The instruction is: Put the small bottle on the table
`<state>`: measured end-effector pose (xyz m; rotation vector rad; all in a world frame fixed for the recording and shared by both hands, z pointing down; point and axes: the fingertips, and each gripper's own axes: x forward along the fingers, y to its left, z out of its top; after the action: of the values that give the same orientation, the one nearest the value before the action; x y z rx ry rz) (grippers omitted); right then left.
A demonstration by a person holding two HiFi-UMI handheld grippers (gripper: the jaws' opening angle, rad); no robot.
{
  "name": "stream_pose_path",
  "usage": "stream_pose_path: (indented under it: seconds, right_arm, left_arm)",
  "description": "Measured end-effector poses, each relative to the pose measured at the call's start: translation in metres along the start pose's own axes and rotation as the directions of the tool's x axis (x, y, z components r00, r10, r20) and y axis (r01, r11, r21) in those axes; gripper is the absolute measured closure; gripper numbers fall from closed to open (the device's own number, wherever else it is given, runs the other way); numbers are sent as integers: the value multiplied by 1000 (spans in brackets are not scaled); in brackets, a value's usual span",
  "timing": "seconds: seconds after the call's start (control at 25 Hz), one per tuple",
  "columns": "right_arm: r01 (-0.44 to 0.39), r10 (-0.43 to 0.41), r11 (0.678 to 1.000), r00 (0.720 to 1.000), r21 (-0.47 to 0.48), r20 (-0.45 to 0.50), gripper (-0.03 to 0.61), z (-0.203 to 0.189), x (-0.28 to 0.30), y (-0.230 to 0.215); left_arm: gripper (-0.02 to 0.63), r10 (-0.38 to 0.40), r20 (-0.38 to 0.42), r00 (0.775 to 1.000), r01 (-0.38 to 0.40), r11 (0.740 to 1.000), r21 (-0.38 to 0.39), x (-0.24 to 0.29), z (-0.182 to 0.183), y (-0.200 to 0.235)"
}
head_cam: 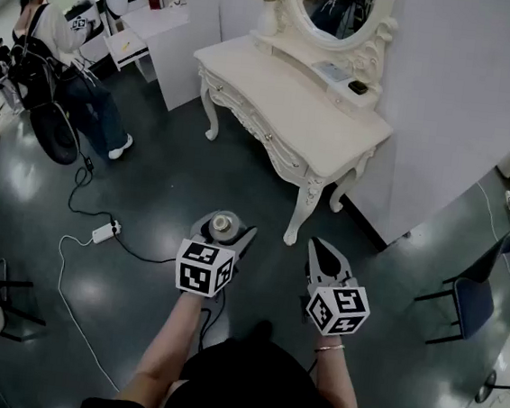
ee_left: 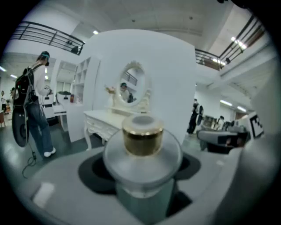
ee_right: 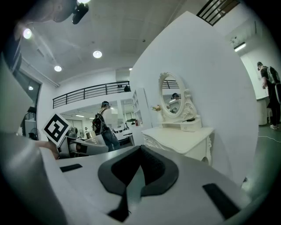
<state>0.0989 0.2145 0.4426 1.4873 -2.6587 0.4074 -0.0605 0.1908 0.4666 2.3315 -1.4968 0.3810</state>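
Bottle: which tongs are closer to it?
Left. The left tongs grip the bottle between their jaws. The right tongs are shut and empty, off to its right, not touching it.

Small bottle: frosted clear glass, gold collar.
Table: cream white.
Floor: dark glossy grey.
Right gripper: grey body, black pads, black-and-white marker cube.
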Motion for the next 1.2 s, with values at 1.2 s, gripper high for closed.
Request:
stream_pose_path:
  seconds: [1.2]
  right_arm:
    - [-13, 13, 1000, 999, -11, -32, 574, 3, 53, -56]
  left_arm:
    - [275, 12, -36, 999, -10, 999, 48, 100, 29, 7]
